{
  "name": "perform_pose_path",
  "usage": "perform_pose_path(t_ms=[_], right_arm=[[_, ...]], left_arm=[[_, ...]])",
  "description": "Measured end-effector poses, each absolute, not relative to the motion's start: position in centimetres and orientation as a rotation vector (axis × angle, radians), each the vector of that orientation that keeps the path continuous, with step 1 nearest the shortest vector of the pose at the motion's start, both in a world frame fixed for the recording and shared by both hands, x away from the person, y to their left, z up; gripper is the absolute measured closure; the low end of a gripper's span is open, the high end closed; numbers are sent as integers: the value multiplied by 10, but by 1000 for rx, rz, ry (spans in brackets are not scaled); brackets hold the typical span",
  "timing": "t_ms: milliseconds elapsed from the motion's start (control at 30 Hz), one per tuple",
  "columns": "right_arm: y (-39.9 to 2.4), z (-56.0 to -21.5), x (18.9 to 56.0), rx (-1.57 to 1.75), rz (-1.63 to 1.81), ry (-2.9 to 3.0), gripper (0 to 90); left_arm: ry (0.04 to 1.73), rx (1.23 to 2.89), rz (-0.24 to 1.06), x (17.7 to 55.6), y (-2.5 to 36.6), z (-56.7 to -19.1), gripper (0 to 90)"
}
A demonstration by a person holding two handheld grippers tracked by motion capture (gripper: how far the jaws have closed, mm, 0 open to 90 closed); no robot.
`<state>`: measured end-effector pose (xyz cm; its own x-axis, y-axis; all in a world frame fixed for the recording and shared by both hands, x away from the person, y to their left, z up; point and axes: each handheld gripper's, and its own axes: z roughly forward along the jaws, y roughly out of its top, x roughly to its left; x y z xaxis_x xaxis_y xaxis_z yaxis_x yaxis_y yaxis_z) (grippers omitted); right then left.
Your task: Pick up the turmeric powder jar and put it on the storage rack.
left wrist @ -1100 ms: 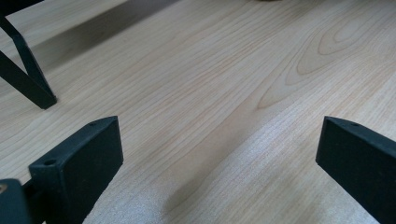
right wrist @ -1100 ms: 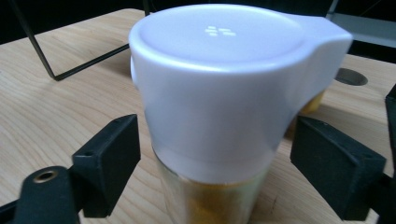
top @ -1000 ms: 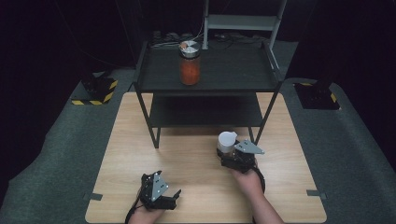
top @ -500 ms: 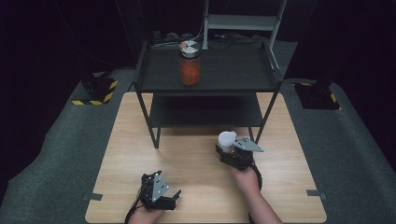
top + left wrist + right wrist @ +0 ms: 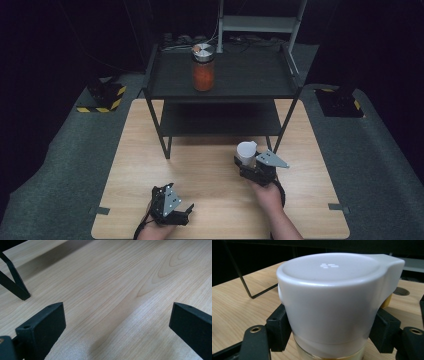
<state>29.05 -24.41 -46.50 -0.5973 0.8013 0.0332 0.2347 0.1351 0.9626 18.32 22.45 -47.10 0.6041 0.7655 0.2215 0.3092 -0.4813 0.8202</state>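
The right gripper [image 5: 248, 161], at lower right of centre in the high view, has just closed its jaws on a white-capped container [image 5: 332, 302], its pads [image 5: 277, 327] pressing the cap's sides. The container stands on the wooden table [image 5: 210, 165], just in front of the black shelf rack [image 5: 222, 80]. At lower left, the left gripper [image 5: 181, 216] rests with jaws apart over bare wood. An orange-filled jar [image 5: 203, 67] stands on the rack's top shelf.
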Motion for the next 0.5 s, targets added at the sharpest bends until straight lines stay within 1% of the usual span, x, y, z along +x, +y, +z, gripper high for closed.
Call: perform_pose_path(t_ms=[500], right_arm=[[-265,-448,260,952,1522,1869,290]], left_arm=[[842,2062,752,183,224,-471,9]])
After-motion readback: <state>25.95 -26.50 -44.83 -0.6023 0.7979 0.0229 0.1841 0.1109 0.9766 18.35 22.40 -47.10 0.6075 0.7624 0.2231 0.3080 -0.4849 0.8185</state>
